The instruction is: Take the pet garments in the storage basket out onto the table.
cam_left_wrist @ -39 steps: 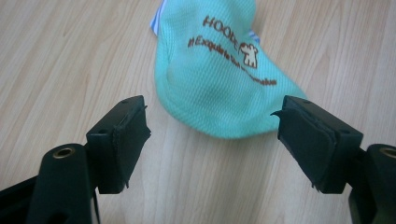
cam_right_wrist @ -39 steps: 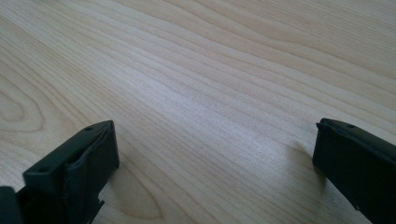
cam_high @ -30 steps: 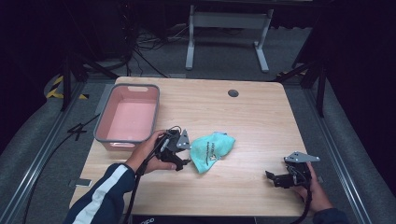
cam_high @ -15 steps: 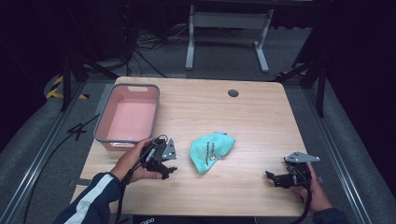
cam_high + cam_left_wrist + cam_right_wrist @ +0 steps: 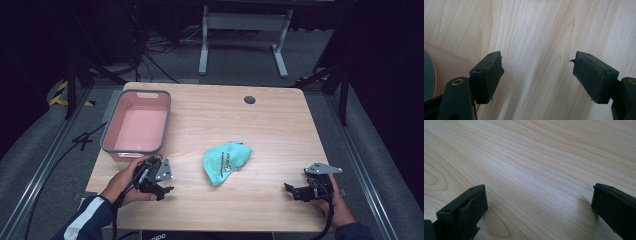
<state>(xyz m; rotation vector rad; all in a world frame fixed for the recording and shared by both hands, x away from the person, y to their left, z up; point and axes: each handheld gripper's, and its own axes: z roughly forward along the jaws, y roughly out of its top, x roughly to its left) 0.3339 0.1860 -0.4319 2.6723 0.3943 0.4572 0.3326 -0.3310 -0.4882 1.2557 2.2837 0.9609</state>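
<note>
Left gripper farther from cloth

On the table, the cloth lies right of the basin, between both grippers.

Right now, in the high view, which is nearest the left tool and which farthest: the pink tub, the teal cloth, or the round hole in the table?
From the left tool, at the table's near left edge:
1. Pink tub, just beyond it, at the table's left.
2. Teal cloth, to its right, mid-table.
3. Round hole, far side, right of centre.
</note>
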